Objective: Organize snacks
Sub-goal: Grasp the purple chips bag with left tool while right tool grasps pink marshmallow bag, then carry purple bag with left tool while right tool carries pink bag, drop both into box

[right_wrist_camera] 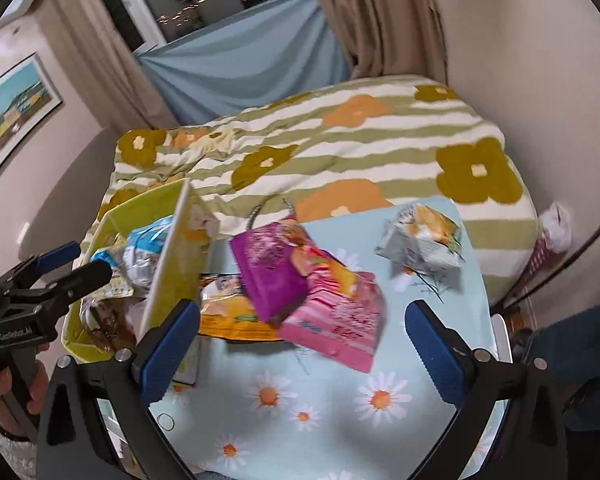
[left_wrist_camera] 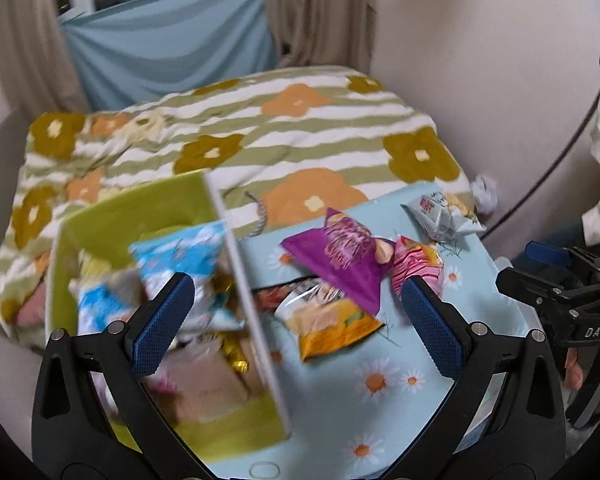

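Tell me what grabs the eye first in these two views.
The purple snack bag stands out, lying on the daisy tablecloth and overlapping the pink striped bag and the orange bag. Left of them, the lime-green box already holds blue-and-white packets. A silver bag sits apart near the table's far edge.

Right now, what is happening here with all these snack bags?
A person is sorting snacks with two handheld claws. The green box already holds several packets. The purple bag, pink bag, orange bag and grey bag lie outside it on the daisy-print cloth. The left claw and right claw are open, holding nothing.
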`<act>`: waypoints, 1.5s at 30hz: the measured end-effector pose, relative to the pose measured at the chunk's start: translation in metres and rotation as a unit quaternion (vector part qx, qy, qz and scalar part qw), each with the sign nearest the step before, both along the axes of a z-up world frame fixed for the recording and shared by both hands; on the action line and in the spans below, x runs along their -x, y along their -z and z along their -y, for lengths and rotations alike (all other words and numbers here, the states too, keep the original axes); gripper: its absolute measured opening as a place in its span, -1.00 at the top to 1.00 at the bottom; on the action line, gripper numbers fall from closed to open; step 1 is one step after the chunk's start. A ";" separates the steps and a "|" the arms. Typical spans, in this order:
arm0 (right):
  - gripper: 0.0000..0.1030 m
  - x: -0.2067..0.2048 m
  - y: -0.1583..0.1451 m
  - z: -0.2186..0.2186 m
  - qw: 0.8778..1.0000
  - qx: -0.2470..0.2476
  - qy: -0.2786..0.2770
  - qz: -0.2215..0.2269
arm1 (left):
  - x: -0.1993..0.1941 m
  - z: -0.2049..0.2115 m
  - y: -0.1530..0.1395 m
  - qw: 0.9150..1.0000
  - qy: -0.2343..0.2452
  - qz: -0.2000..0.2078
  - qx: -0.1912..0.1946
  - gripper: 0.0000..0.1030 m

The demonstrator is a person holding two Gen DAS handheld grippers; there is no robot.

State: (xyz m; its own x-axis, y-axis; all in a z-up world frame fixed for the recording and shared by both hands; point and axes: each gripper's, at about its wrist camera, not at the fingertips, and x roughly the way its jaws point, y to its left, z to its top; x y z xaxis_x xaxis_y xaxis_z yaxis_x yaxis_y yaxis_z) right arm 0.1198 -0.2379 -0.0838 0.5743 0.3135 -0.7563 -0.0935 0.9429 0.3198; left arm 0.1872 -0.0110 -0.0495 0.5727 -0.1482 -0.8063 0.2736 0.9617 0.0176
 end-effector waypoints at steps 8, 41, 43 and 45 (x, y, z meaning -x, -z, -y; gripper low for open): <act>-0.99 -0.027 0.036 0.031 0.997 -0.055 0.030 -0.047 | -0.067 0.053 0.042 0.992 0.080 -0.069 -0.076 -1.00; -0.99 -0.080 0.147 0.035 0.971 -0.172 0.039 -0.160 | -0.139 0.108 0.168 0.941 0.178 -0.277 -0.077 -0.22; -0.99 -0.080 0.148 0.034 0.971 -0.175 0.032 -0.160 | -0.134 0.104 0.166 0.946 0.163 -0.266 -0.090 -0.22; -0.99 -0.081 0.149 0.032 0.971 -0.174 0.022 -0.160 | -0.132 0.098 0.163 0.951 0.146 -0.258 -0.092 -0.22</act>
State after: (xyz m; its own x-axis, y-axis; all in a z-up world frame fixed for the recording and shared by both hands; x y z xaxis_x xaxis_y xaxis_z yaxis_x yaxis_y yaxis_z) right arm 0.2005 -0.2698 -0.2327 0.3457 0.5619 -0.7515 0.1015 0.7738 0.6252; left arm 0.3188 -0.1090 -0.2122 0.0495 -0.0696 -0.9963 0.5454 0.8376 -0.0314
